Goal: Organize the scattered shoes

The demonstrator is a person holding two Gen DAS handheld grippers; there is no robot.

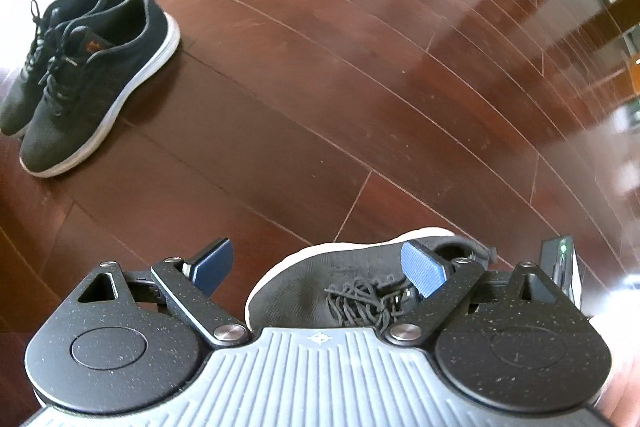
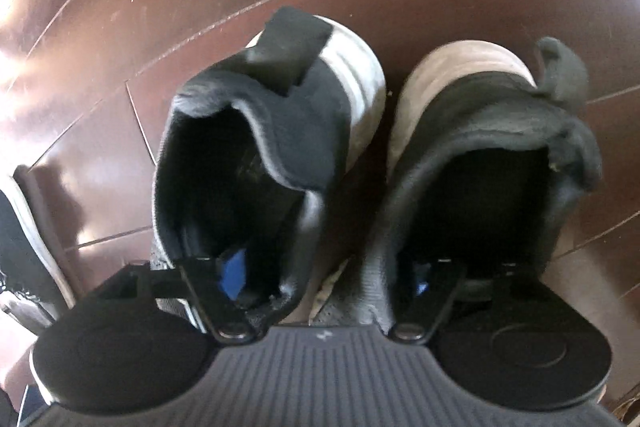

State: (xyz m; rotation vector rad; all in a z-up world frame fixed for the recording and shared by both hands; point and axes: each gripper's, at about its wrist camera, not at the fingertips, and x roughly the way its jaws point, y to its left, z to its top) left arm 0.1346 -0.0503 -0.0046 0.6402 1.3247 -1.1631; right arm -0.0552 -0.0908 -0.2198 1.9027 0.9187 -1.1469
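Two shoes [image 2: 304, 131], right claw [image 2: 324, 275] fingertips hidden inside

We see a dark reddish wooden plank floor [image 1: 360, 67], polished and glossy, with fine scratches. The far-left pair of black knit-cloth sneakers [image 1: 80, 67] looks matt, with smooth white rubbery soles. The left gripper [image 1: 320, 267] has speckled matt black plastic arms, shiny metal pivots and ribbed blue pads. In the right wrist view, two black cloth shoes [image 2: 280, 131] show soft padded collars and scuffed, dull white soles.
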